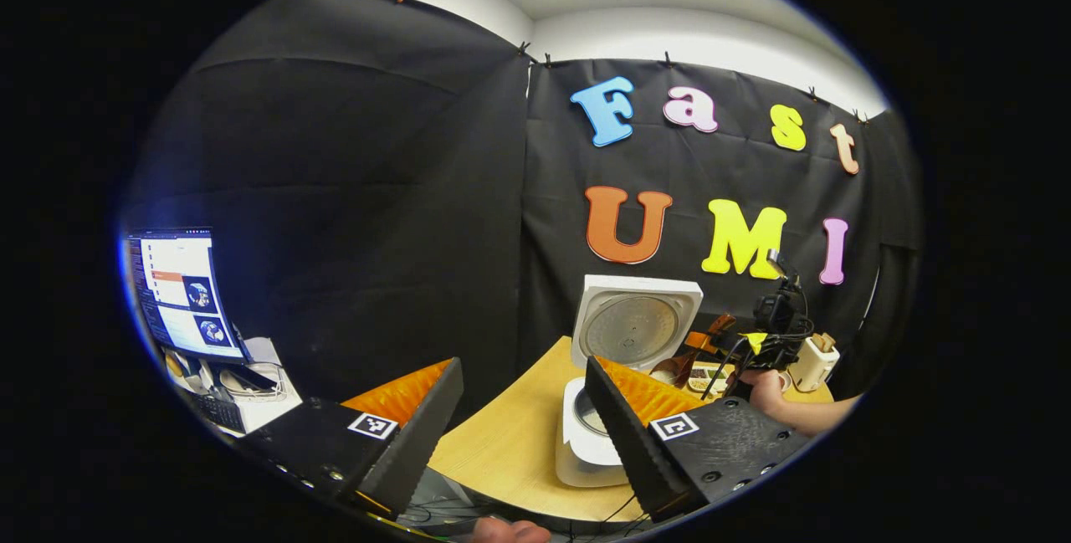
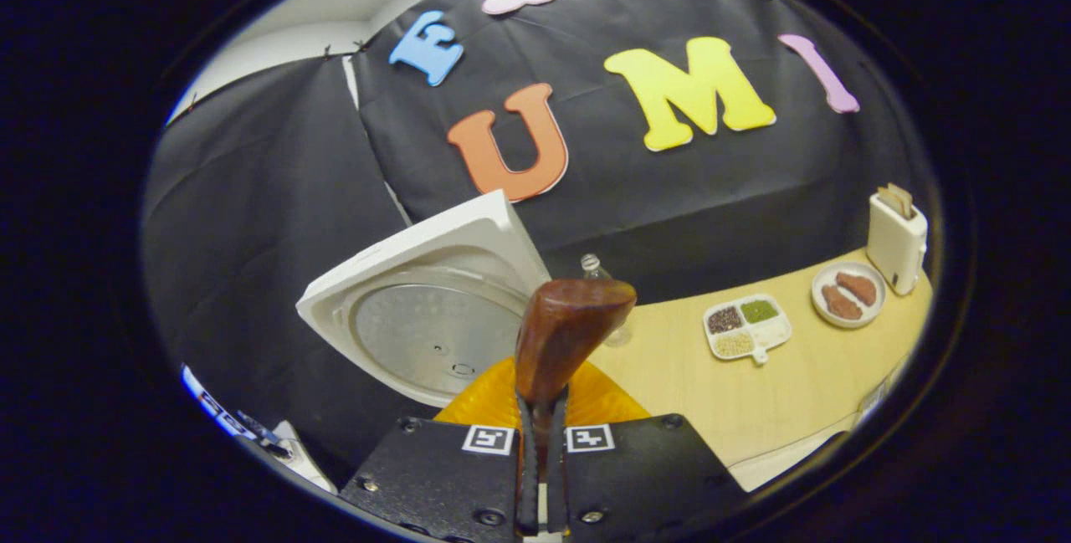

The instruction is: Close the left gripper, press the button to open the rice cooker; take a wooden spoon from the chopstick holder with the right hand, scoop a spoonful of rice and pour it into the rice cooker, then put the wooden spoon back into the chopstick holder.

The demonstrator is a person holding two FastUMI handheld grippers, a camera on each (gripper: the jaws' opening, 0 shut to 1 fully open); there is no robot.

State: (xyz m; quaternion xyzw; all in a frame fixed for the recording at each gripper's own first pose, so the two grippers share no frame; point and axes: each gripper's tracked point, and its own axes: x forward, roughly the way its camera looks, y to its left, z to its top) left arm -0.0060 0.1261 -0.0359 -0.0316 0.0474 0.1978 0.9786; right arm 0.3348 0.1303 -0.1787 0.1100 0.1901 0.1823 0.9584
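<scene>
The white rice cooker [image 1: 586,443] stands on the wooden table [image 1: 502,451] with its lid [image 1: 637,327] raised. My left gripper [image 1: 523,367] is open with nothing between its fingers, and the cooker's pot lies just behind its right finger. My right gripper [image 2: 542,409] is shut on the handle of the brown wooden spoon [image 2: 569,330]. The spoon's bowl points up, in front of the open lid [image 2: 435,321]. I cannot tell whether it carries rice. The white chopstick holder [image 2: 897,242] stands at the far right of the table, with wooden pieces sticking out.
A divided dish of grains [image 2: 747,327] and a round plate with brown pieces [image 2: 845,294] lie right of the spoon. A small clear bottle [image 2: 596,267] stands behind it. A hand [image 1: 766,388] shows beyond the cooker. A monitor [image 1: 180,292] glows at far left.
</scene>
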